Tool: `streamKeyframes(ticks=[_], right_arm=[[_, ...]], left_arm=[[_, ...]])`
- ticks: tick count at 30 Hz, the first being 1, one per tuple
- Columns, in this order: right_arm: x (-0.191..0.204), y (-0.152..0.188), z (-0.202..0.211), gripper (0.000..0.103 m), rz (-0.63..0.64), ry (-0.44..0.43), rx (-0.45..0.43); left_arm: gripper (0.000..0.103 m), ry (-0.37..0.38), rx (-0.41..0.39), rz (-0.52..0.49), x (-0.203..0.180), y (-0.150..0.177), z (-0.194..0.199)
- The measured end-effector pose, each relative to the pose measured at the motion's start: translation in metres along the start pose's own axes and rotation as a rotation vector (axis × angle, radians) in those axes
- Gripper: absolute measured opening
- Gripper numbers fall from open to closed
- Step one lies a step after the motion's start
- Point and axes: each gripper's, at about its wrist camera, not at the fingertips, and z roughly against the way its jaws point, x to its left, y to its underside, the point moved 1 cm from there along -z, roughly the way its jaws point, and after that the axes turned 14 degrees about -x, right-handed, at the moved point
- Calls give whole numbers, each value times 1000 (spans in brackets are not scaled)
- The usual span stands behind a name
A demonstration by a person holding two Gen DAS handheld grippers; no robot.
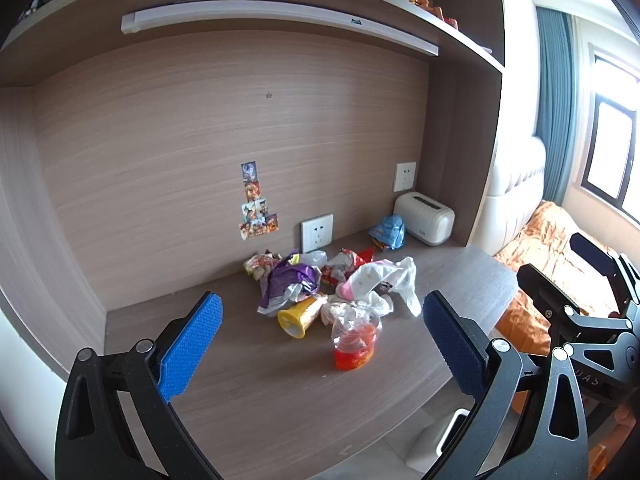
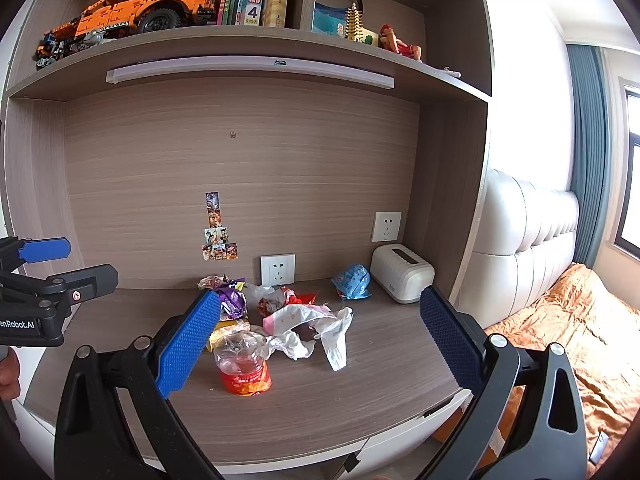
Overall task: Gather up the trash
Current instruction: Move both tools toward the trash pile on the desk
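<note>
A crushed bottle lies before the wrapper pile on the desk, toaster behind right.

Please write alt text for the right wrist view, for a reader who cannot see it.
A pile of trash lies on a wooden desk: a crushed plastic bottle nearest, crumpled white bags and snack wrappers behind it. The right tool is open and empty before the pile. A white toaster stands at the back right.
</note>
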Motion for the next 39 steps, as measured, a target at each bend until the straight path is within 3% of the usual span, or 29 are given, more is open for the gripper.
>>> streamKeyframes(ticks=[39], right_arm=[[1, -3, -6, 100, -13, -5, -13]], left_arm=[[98, 14, 16, 14, -1, 1, -11]])
